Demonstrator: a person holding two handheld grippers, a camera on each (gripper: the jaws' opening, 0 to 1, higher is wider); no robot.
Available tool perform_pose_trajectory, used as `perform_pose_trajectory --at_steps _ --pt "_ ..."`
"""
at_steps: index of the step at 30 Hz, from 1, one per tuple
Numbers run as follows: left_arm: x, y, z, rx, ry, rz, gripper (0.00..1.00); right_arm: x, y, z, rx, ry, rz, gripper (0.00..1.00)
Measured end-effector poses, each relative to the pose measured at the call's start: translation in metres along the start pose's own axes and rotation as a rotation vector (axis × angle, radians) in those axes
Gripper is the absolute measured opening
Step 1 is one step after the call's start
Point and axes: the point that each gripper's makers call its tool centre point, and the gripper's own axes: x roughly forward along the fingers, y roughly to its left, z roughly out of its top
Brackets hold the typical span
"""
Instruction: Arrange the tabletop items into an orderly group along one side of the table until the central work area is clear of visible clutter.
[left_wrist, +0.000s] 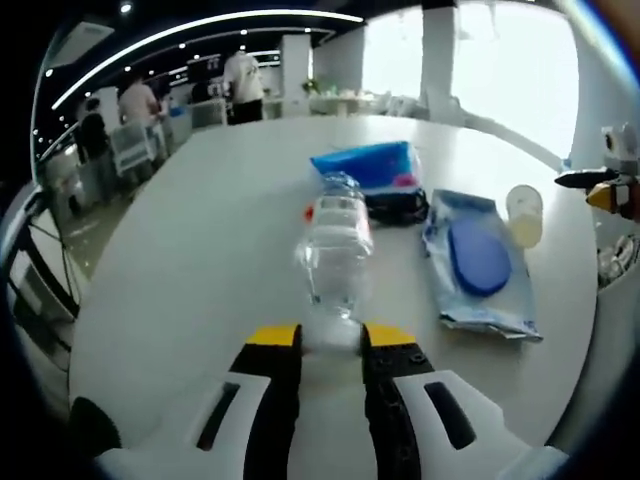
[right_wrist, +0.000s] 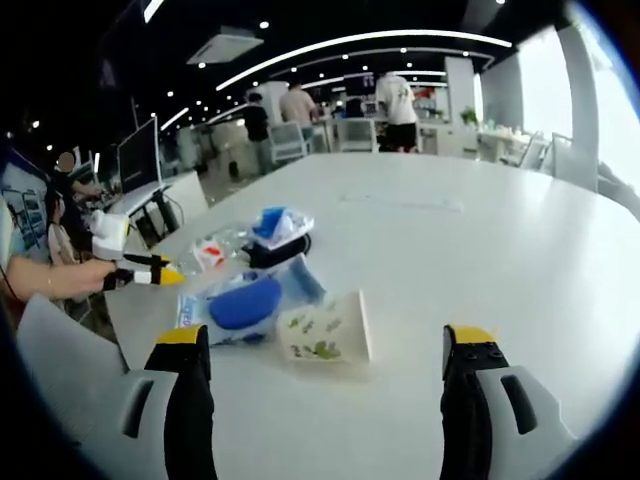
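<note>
A clear plastic bottle (left_wrist: 336, 245) lies on its side on the white table (left_wrist: 190, 250), its base just ahead of my left gripper (left_wrist: 331, 338). The jaws stand a little apart with table showing between them. Right of the bottle lie a blue wipes pack (left_wrist: 480, 262), a pale paper cup (left_wrist: 524, 215) and a blue pouch (left_wrist: 365, 165) on a black item (left_wrist: 396, 207). My right gripper (right_wrist: 325, 338) is wide open, the paper cup (right_wrist: 325, 325) just beyond its tips. Behind the cup sit the wipes pack (right_wrist: 243, 302), pouch (right_wrist: 280, 225) and bottle (right_wrist: 212, 252).
A hand (right_wrist: 50, 278) holds the left gripper (right_wrist: 150, 272) at the table's left edge. The right gripper (left_wrist: 597, 188) shows at the right edge. Bare table (right_wrist: 450, 230) stretches far and right. People, desks and a monitor (right_wrist: 140, 155) stand beyond.
</note>
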Motion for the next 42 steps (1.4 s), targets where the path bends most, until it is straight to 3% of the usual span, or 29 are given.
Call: perform_pose_trajectory --at_steps 8,13,17,25,35,42 --pt "-0.013 -0.005 0.003 0.057 0.013 -0.003 0.21 -0.002 -0.002 0.002 0.004 -0.008 -0.005 0.95" --pt "-0.025 -0.008 0.014 0.058 -0.025 0.01 0.21 -0.004 -0.002 0.005 0.014 -0.022 -0.006 0.95" --pt "-0.036 -0.01 0.026 0.088 -0.049 0.021 0.21 -0.005 -0.001 0.006 0.016 -0.029 -0.003 0.95" --pt "-0.059 -0.018 0.068 0.098 -0.151 0.029 0.21 -0.006 0.001 0.008 0.013 -0.037 0.004 0.95" --pt "-0.072 -0.034 0.098 0.114 -0.191 0.012 0.21 -0.007 0.001 0.007 0.013 -0.034 0.007 0.94" --pt "-0.076 -0.038 0.11 0.095 -0.177 0.023 0.2 -0.008 0.002 0.009 0.012 -0.042 0.011 0.94"
